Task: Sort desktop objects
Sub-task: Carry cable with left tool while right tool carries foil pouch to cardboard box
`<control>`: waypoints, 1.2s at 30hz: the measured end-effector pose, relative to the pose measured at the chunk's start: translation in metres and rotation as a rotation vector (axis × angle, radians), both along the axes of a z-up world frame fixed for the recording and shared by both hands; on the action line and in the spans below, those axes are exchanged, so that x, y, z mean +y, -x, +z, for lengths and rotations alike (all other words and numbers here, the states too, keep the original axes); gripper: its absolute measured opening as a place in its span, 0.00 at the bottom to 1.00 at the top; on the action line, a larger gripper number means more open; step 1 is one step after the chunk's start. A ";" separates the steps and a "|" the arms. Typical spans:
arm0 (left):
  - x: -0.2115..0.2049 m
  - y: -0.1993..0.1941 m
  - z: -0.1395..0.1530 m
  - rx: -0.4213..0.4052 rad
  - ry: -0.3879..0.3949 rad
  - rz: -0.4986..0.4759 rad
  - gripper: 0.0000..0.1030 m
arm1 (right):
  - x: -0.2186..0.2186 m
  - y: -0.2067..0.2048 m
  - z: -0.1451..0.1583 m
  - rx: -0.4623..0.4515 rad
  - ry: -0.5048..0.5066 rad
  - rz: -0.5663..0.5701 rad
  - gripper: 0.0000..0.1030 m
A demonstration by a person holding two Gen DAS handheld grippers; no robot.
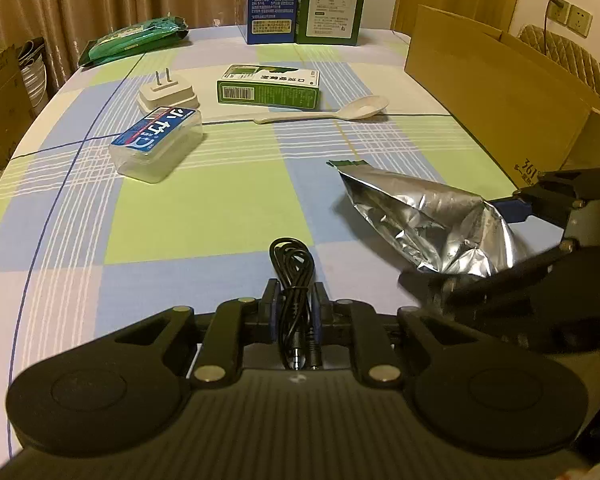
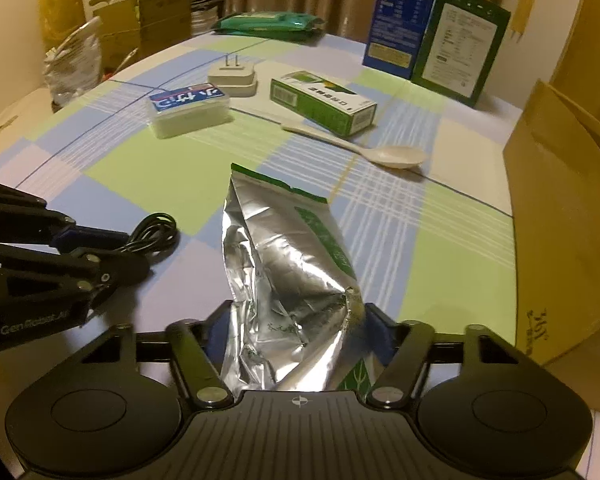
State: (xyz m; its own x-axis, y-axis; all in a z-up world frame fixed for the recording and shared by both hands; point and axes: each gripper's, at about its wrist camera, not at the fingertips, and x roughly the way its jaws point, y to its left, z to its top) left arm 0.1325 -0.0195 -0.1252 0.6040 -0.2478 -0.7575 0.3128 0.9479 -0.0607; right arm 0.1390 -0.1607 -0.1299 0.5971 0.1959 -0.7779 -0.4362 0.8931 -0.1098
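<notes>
A: Left wrist view: the left gripper (image 1: 296, 300) is pinched tight on the coiled black cable (image 1: 294, 280), just above the tablecloth (image 1: 204, 208).

B: Right wrist view: the right gripper (image 2: 296, 320) clamps the foil bag (image 2: 288, 264) (crumpled, slippery). Lift both level toward the cardboard box (image 2: 560, 216).

The blue carton (image 1: 275, 0) and the green carton (image 1: 333, 0) at the table's far edge are cut off at the top in both views, and their fine print is too small to read. The cardboard box (image 1: 500, 96) at the table's right edge runs out of the picture, so its inside stays hidden. The foil bag's (image 2: 288, 280) lower end is hidden between the right gripper's (image 2: 298, 320) fingers. The coiled black cable's (image 1: 294, 276) plug ends sink out of sight inside the left gripper (image 1: 296, 300). Clutter beyond the table's left edge is too dim to identify.
</notes>
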 end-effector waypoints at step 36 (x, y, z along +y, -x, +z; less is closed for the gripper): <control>-0.028 0.024 0.053 -0.065 0.081 -0.001 0.11 | -0.076 0.023 0.103 -0.088 -0.251 -0.305 0.47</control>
State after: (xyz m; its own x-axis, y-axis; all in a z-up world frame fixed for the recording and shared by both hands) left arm 0.1081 -0.0473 -0.0722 0.6513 -0.3072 -0.6939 0.3192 0.9405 -0.1167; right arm 0.1163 -0.2367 -0.0266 0.7192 0.1774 -0.6718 -0.1461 0.9839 0.1033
